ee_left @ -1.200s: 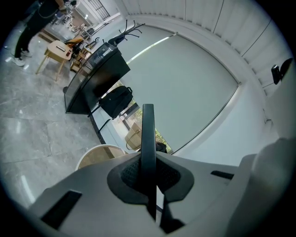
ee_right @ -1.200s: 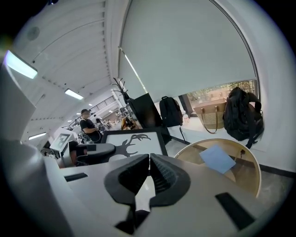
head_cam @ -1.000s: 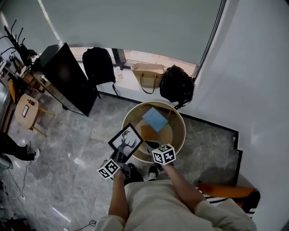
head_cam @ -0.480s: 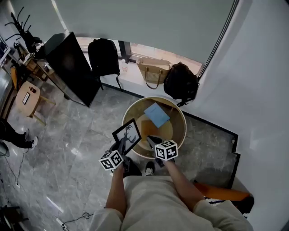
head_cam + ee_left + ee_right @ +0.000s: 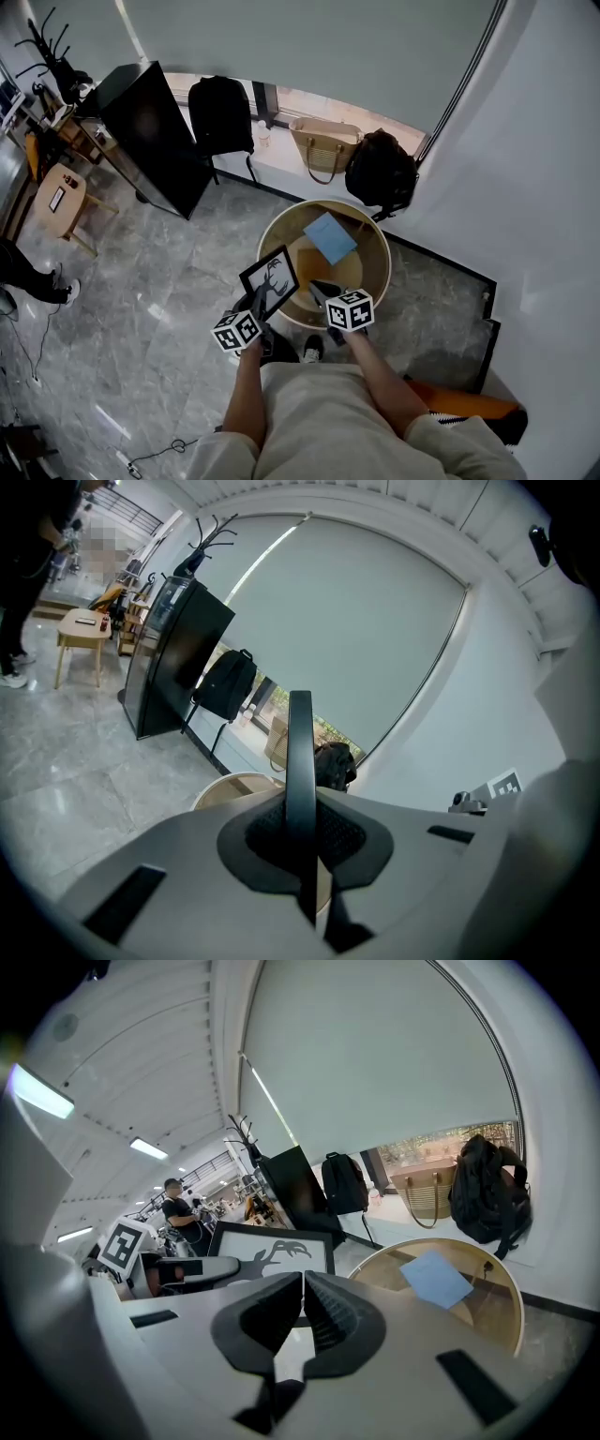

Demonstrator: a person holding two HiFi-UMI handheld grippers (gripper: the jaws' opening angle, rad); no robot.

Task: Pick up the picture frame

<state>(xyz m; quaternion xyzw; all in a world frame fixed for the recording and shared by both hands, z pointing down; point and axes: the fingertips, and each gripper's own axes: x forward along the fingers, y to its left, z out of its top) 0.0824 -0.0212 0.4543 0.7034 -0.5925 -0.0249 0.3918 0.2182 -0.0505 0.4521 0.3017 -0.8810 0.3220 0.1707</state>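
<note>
**Frame clamped in the left jaws and off the desk**

I have the picture frame (image 5: 270,281) in my left hand-held gripper (image 5: 302,822). In the left gripper view the frame's dark edge runs upright between the pads, which press on it from both sides. In the head view the frame hangs tilted over the near-left rim of the round desk (image 5: 383,258), its antlered silhouette print facing up at me. I judge it to be off the surface, carried by its lower edge alone.

My right hand-held gripper (image 5: 302,1309) has its jaws together with nothing between them. It hovers just beside the frame, above the desk's near edge. A blue sheet (image 5: 330,238) lies further back on the desk, well apart from the frame.

As I read it, the grasp is made and I am in the lift. The next move calls for a steady wrist. A flat frame pinched at one edge could pivot in the pads or clip the rim. If it sags, I would open the right jaws and take the opposite edge.
</note>
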